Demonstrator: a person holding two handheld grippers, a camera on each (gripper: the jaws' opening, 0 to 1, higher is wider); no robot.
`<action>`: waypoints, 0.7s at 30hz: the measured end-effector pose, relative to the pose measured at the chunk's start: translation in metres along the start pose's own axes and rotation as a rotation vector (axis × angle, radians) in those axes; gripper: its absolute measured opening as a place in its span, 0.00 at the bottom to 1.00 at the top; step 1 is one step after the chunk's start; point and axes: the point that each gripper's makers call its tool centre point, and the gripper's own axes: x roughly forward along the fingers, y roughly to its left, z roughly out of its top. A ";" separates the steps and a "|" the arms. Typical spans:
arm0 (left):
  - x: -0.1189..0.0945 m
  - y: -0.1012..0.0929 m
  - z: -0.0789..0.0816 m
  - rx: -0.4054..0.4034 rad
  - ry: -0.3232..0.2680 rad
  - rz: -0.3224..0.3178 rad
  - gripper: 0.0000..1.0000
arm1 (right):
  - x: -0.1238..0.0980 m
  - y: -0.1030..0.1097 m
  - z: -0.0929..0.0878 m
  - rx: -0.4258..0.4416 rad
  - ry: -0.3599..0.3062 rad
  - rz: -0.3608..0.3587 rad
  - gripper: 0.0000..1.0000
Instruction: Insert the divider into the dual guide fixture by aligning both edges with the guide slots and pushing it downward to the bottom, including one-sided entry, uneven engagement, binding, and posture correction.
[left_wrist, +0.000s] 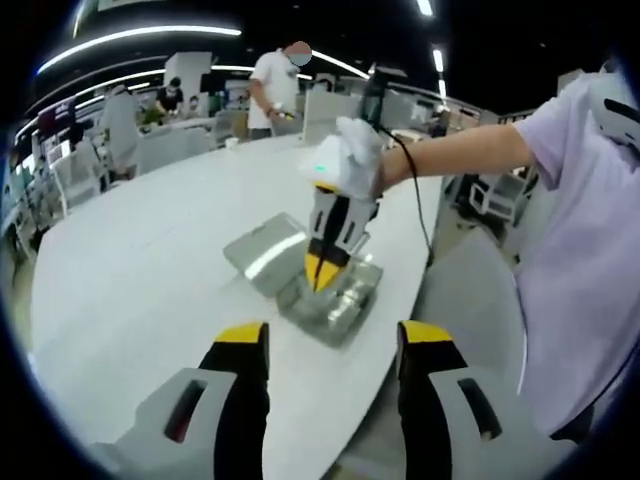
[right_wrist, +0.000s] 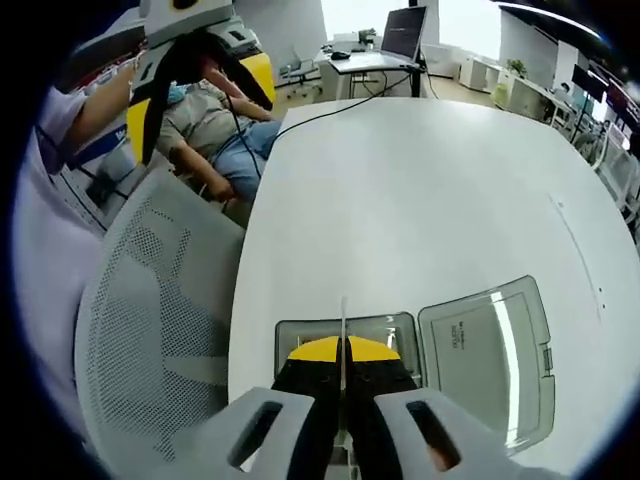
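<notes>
The landmark was the clear plastic fixture box (right_wrist: 347, 335), which sat on the white table (right_wrist: 430, 190) near the table's edge. Its hinged lid (right_wrist: 490, 350) lay opened flat on the table, touching the box along one side.

In the right gripper view, the right gripper (right_wrist: 343, 375) stood directly over the box with its yellow-tipped jaws pressed together on a thin, upright divider (right_wrist: 343, 318). The divider showed edge-on as a pale vertical line rising from between the jaws, above the box's open compartment. How deep its lower edge sat in the guide slots could not be told, since the jaws hid that part. A grey mesh chair (right_wrist: 150, 320) stood just beside the table edge nearest the box.

In the left gripper view, the left gripper (left_wrist: 332, 345) hung well apart from the box, off the near edge of the table, with its jaws spread wide and nothing between them. From there the right gripper (left_wrist: 322, 262) pointed down into the box (left_wrist: 335, 300), held by a white-gloved hand (left_wrist: 350, 155), with the lid (left_wrist: 265, 250) lying beside the box. A person in a white shirt (left_wrist: 275, 85) stood beyond the far side of the table from the box.
</notes>
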 end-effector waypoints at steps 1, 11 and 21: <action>0.000 0.000 0.000 -0.001 0.001 -0.001 0.49 | 0.000 0.000 0.000 0.000 -0.001 0.001 0.00; 0.002 0.001 -0.001 -0.007 0.000 -0.003 0.49 | 0.002 -0.002 -0.003 0.017 -0.027 -0.009 0.00; 0.001 0.001 -0.003 -0.011 0.005 -0.003 0.48 | 0.010 -0.001 -0.007 0.011 -0.020 -0.015 0.00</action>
